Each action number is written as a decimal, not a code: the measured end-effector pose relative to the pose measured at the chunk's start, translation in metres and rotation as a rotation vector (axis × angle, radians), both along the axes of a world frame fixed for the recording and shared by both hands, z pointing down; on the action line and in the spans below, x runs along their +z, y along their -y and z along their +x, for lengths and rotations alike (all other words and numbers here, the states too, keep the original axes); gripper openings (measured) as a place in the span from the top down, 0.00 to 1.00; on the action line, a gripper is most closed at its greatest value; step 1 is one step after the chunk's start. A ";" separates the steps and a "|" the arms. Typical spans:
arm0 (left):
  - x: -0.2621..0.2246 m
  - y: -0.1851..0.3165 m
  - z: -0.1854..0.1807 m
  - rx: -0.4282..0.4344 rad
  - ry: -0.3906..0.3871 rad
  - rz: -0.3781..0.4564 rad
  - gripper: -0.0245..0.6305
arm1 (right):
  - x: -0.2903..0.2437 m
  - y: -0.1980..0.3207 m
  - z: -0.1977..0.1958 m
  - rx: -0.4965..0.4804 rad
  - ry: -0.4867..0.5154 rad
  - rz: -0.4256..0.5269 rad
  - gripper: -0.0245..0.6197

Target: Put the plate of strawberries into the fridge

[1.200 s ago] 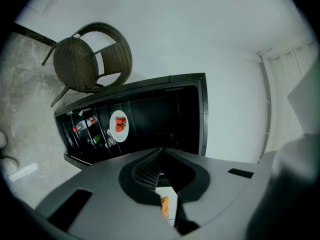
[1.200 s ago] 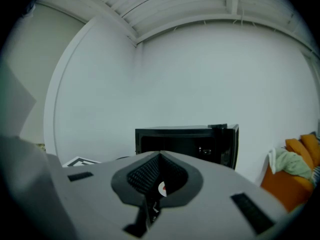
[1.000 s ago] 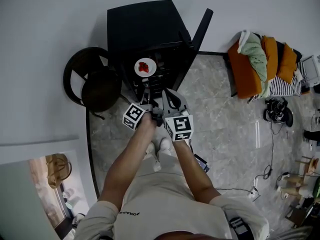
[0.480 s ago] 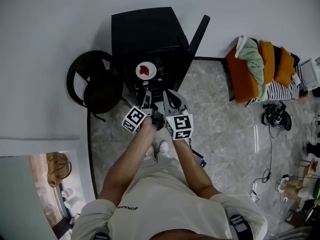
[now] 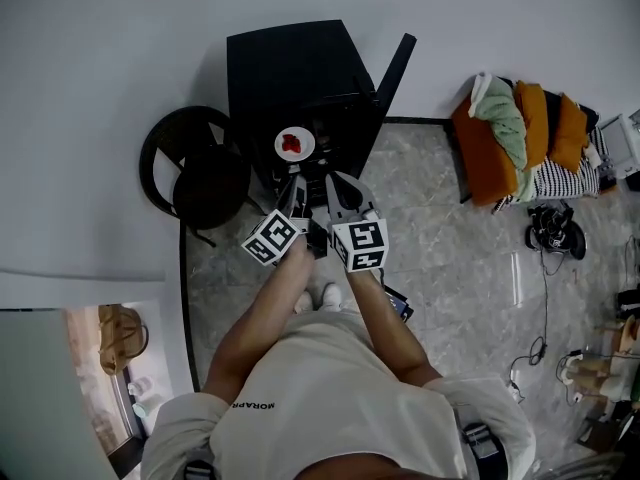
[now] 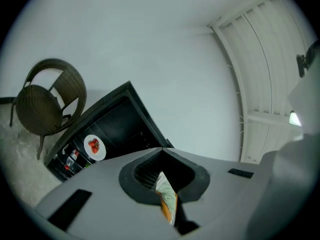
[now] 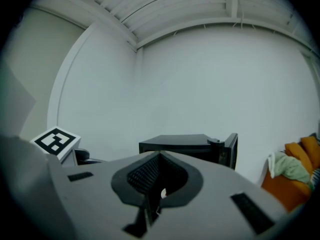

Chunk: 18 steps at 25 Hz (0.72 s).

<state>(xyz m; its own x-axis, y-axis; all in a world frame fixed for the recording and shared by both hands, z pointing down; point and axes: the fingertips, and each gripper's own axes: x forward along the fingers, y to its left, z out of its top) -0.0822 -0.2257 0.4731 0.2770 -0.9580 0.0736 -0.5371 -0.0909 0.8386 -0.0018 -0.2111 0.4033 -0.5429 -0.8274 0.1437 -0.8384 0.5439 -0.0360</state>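
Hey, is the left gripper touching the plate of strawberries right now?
Apart. The left gripper view shows the left gripper's closed jaws well short of the plate of strawberries, which sits inside the fridge.

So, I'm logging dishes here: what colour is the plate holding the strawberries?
White; the plate shows best in the left gripper view.

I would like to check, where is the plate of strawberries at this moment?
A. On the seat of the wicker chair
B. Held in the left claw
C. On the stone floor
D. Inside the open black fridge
D: the plate of strawberries sits inside the black fridge, whose door stands open, and nothing is holding it.
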 end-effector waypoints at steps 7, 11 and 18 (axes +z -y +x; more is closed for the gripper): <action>-0.039 -0.008 -0.001 0.022 0.145 0.115 0.96 | -0.010 -0.005 -0.003 -0.007 0.006 0.006 0.94; -0.052 -0.009 0.003 0.027 0.173 0.141 0.96 | -0.018 -0.005 0.001 -0.004 0.013 0.027 0.94; -0.080 -0.014 0.013 0.055 0.334 0.218 0.96 | -0.033 -0.007 0.004 -0.001 0.025 0.051 0.94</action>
